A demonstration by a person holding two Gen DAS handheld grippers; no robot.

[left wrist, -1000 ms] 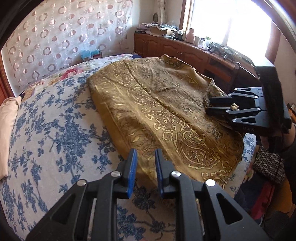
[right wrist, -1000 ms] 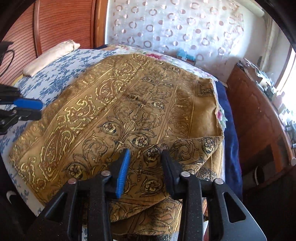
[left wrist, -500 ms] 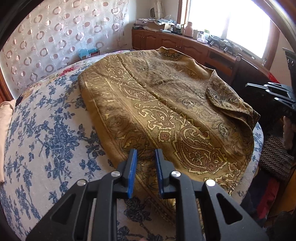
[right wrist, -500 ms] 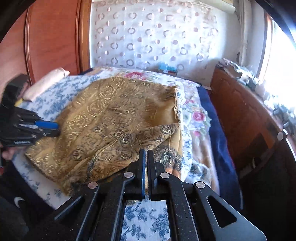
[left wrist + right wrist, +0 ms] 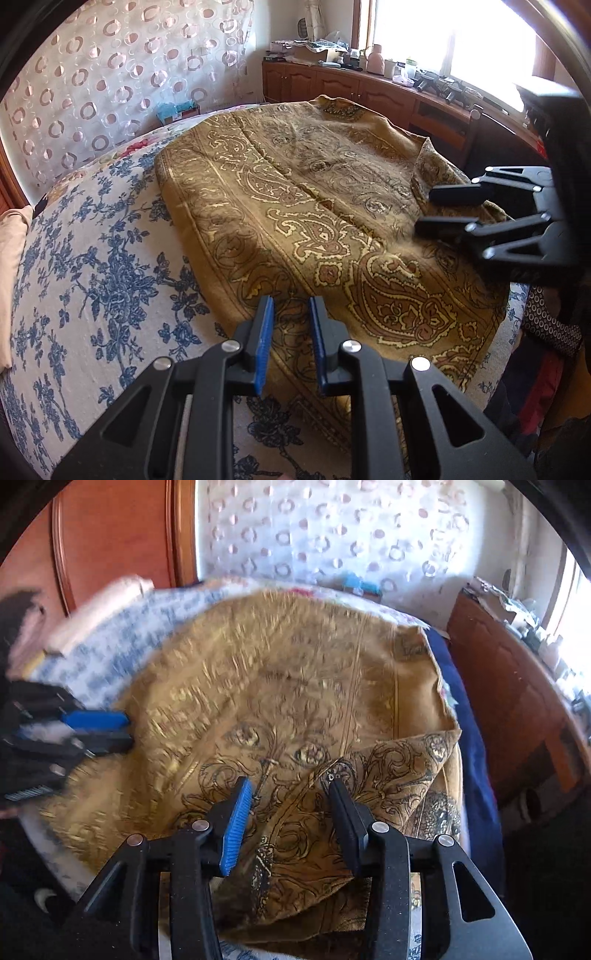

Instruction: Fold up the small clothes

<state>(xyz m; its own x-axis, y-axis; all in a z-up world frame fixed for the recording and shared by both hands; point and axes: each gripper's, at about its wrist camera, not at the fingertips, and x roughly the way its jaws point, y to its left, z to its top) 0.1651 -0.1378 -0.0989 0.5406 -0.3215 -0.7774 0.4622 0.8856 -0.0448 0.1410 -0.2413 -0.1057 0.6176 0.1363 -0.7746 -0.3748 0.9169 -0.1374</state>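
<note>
Gold paisley cloth (image 5: 314, 206) spread on blue-floral bed (image 5: 92, 258), right gripper (image 5: 291, 805) just opening, jaws apart over folded corner, left gripper (image 5: 291, 321) narrowly apart at near edge, wooden cabinets (image 5: 369, 88) under bright window (image 5: 454, 40), circle-patterned curtain (image 5: 110, 74)

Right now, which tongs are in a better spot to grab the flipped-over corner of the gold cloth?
Probably the right tongs. Their jaws have just opened and straddle the folded-over corner of the gold cloth. The left tongs sit at the opposite near edge, narrowly parted and holding nothing.
</note>
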